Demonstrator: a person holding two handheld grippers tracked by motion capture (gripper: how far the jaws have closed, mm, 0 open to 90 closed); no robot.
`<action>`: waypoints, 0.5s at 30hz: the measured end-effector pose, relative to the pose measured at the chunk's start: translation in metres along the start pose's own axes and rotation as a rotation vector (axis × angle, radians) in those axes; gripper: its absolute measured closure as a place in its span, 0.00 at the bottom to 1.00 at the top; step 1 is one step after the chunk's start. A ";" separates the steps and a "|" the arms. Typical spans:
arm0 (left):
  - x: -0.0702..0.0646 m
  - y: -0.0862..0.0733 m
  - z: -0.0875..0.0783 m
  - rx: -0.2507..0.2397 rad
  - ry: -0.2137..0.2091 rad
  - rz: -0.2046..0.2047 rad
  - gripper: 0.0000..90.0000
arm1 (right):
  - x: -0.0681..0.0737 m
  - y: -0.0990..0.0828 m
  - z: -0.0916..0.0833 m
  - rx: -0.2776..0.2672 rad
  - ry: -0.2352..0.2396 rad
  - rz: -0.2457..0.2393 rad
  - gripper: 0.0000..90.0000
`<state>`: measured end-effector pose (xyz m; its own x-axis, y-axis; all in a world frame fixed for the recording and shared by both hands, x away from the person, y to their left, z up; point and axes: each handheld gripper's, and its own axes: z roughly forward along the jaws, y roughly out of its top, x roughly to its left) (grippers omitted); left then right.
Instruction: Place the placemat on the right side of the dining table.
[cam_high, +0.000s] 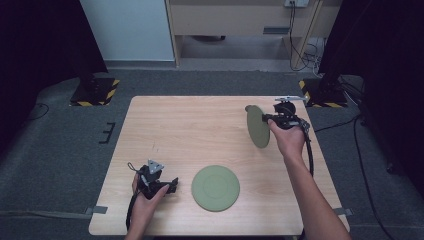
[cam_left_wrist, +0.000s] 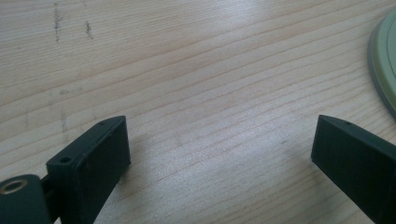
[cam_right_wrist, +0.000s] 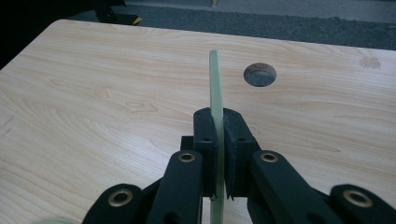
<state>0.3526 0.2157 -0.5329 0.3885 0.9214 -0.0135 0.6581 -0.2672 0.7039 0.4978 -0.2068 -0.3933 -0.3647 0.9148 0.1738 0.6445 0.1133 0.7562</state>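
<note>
Two green plates in play. One plate lies flat on the counter, lower centre of the high view. The second plate is held on edge, upper right of that view, off the wood or nearly so; contact at its lower rim cannot be told.

Right hand-held gripper: jaws clamped on the rim of the upright plate. The right gripper view has the plate edge-on, a thin pale strip rising from between the pads.

Left hand-held gripper: jaws wide apart, nothing between them, low over the counter just left of the flat plate. In the left gripper view the rim of that plate sits at the right edge of the frame.

Step in hand, as judged: the carry of the gripped plate, probably toward the flat one for stacking. Next move likely calls for bringing it down toward the lower centre, rolling the wrist until it lies level, then lining it up over the flat plate before the jaws let go. A tilted release could let it slide off.

Hard to make out:
- Plate faces hidden in the right gripper view; only the edge is visible.
- Flat plate cut off in the left gripper view.
- Round hole in the counter, upper right of the right gripper view, partly hidden behind the plate from above.
</note>
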 end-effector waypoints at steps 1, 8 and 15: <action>0.000 0.000 0.000 0.001 -0.002 0.000 0.04 | -0.001 0.000 0.001 0.001 -0.002 0.001 0.96; 0.002 0.001 -0.001 -0.021 -0.007 -0.010 0.04 | -0.008 -0.003 0.002 0.005 -0.010 0.016 0.96; 0.004 0.000 -0.001 -0.016 0.009 -0.019 0.04 | -0.016 -0.009 0.000 0.000 -0.014 0.033 0.96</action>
<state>0.3536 0.2196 -0.5318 0.3703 0.9287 -0.0210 0.6547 -0.2449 0.7151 0.4974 -0.2225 -0.4029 -0.3339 0.9232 0.1902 0.6559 0.0826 0.7503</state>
